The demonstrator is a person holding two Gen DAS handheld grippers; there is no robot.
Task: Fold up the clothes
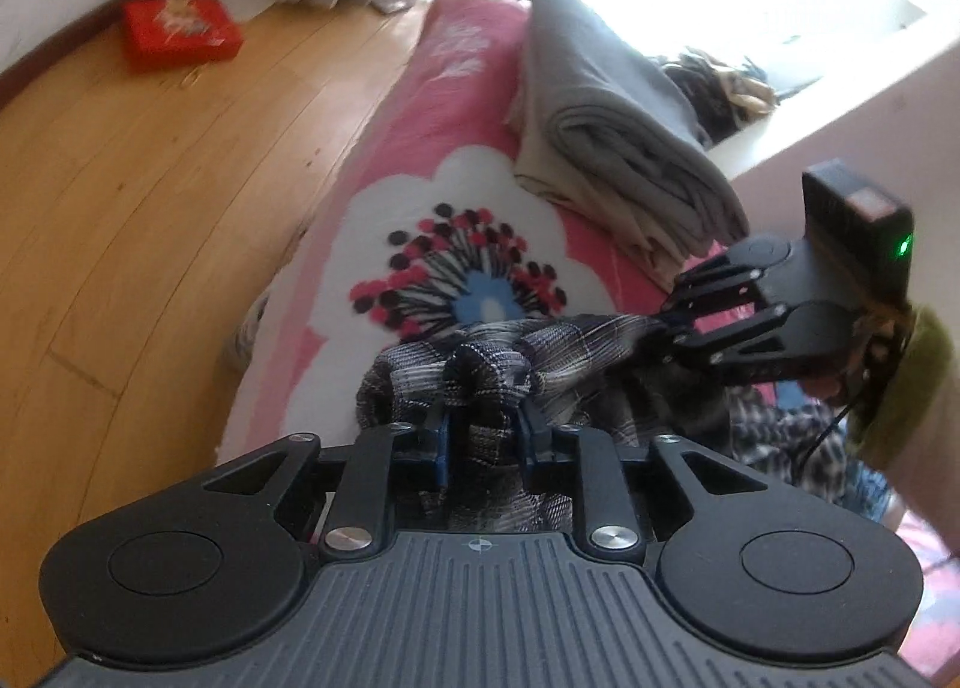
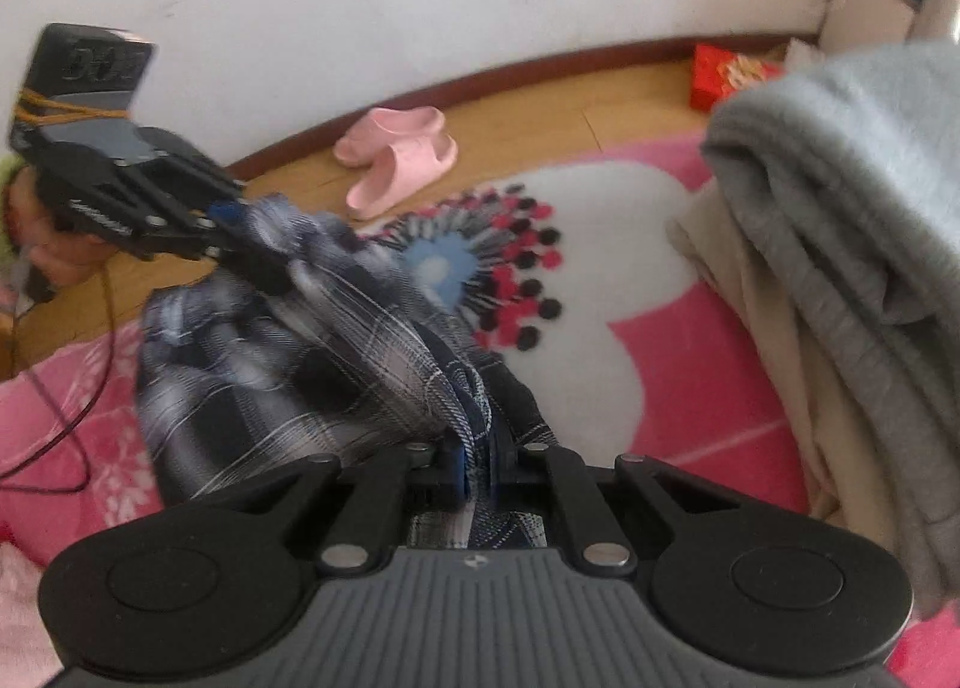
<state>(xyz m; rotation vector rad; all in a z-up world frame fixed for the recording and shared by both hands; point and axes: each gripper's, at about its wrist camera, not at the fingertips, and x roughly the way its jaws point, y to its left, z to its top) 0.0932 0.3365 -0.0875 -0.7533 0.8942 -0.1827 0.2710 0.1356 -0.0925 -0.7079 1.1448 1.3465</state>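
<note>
My left tool [image 1: 483, 424] is clamped on a bunched fold of the dark plaid garment [image 1: 480, 355], the cloth wadded up between its blue pads and spilling back into the frame of the tool. From the left wrist view, my right tool [image 1: 669, 322] comes in from three o'clock, its fingers closed on the same garment, so the fabric stretches in a band between the two grips above the bed. In the right wrist view, my right tool [image 2: 477, 451] pinches a thin edge of the plaid garment [image 2: 288, 352] at six o'clock, and the cloth runs up toward ten o'clock, where my left tool [image 2: 231, 235] holds the other end; the rest of the garment hangs and pools below that span at about eight o'clock. The pink flowered bedspread [image 1: 456, 106] lies under everything, with its big white blossom just beyond the cloth. A stack of folded grey and beige clothes [image 1: 624, 148] sits on the bed at about one o'clock in the left view, well apart from the plaid piece. On the wooden floor [image 1: 150, 178] beside the bed, a red box [image 1: 180, 31] rests at eleven o'clock, and a pair of pink slippers [image 2: 396, 160] shows at twelve o'clock in the right view.
</note>
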